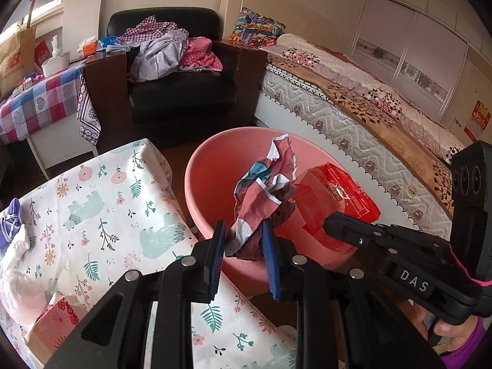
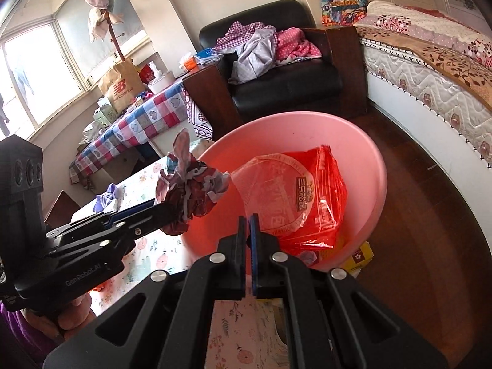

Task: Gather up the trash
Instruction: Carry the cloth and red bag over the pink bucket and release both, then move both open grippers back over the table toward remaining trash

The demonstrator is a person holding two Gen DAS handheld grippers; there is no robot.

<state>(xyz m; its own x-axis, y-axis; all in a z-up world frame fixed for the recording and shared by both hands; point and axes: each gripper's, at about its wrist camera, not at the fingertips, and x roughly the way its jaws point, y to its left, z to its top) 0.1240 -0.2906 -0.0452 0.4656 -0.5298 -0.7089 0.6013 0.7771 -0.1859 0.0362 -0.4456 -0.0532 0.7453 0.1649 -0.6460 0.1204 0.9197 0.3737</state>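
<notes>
Your left gripper (image 1: 241,247) is clamped on a crumpled paper wrapper (image 1: 264,190), printed in maroon, white and teal, and holds it over the near rim of the pink basin (image 1: 215,166). The wad rises between the blue pads (image 1: 215,261) and leans toward the middle of the basin. From the right wrist view the same wrapper (image 2: 190,190) hangs just above the basin's left edge, pinched at the tip of the left gripper (image 2: 172,212).

Your right gripper (image 2: 248,240) points into the basin (image 2: 363,166) with its two fingers pressed together; they appear to pinch the near edge of the red plastic snack bag (image 2: 307,193), though the contact itself is hard to make out. The bag lies tilted against the basin's far-right inner wall, its clear round window facing up. In the left wrist view the right gripper (image 1: 333,220) reaches in from the basin's right side and meets the red bag (image 1: 338,196) there.

The basin sits off the corner of the floral-print table (image 1: 101,203). Under the basin's right rim, a yellow box (image 2: 359,256) pokes out. Beyond the basin stands a black armchair (image 1: 181,89) piled with clothes (image 1: 172,46), and a bed (image 1: 353,107) runs along the basin's right.
</notes>
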